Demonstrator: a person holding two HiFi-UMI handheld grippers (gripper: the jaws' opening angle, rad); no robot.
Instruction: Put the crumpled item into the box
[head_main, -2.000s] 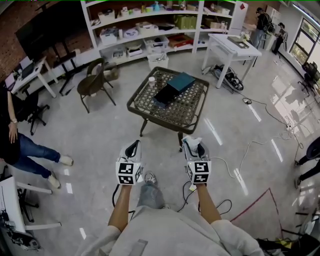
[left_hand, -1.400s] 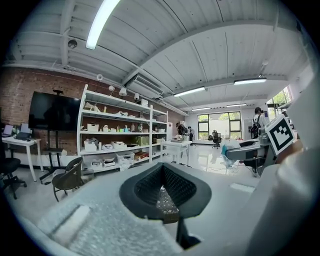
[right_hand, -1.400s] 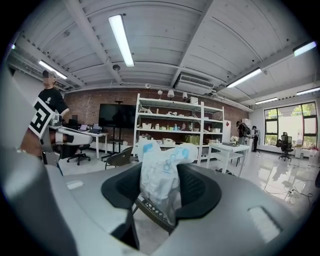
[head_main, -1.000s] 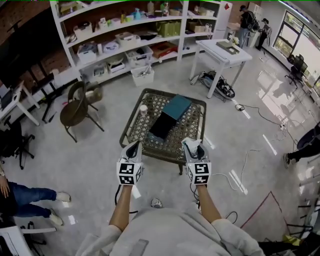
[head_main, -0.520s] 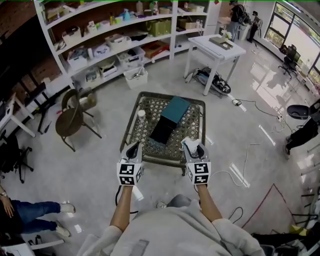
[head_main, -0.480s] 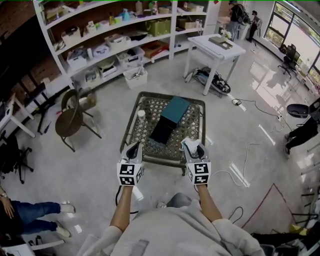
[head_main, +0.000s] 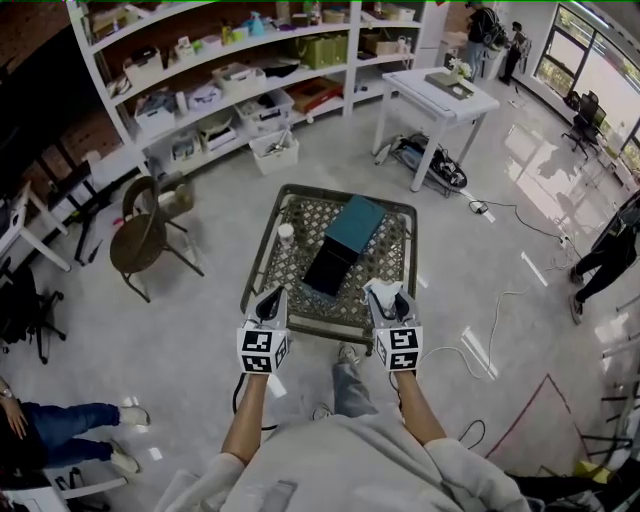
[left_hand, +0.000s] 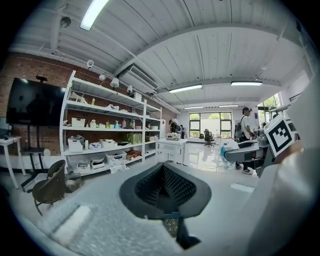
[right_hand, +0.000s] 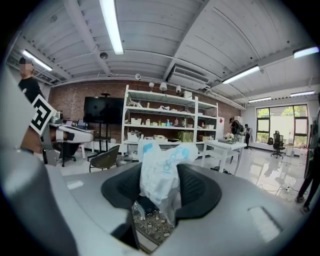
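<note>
At the far left of the head view, a person's legs (head_main: 55, 425) in blue trousers stretch out along the floor. Above them a brown chair (head_main: 140, 238) stands in front of long white shelves (head_main: 225, 85) loaded with bins and boxes.

The left gripper (head_main: 270, 297) is held out low, just short of the near edge of a small table (head_main: 262, 262) with a woven lattice top. Its jaws are pressed together at the tips with nothing between them, and the left gripper view shows only the two dark ribbed pads meeting.

On the table, a small white cup (head_main: 285, 232) stands near the left rim. Beside it to the right lies the box (head_main: 328, 270), dark, open at the top and set slantwise. A teal lid (head_main: 356, 222) touches its far end; whether the two are joined cannot be told.

The right gripper (head_main: 388, 296) sits level with the left one, over the table's near right corner. Its jaws stand partly apart and pinch the crumpled item (right_hand: 162, 172), a wad of white plastic with pale blue print that bulges up above the pads and hangs a little below them. So the crumpled item is held in the air, near the box but apart from it and not inside it.

Below the grippers, a shoe (head_main: 347, 352) of the person holding them shows on the floor.

Farther right a white table (head_main: 440, 88) stands near the shelves. A pale cable (head_main: 500, 300) winds over the shiny floor, and another person (head_main: 605, 250) stands at the right edge.
</note>
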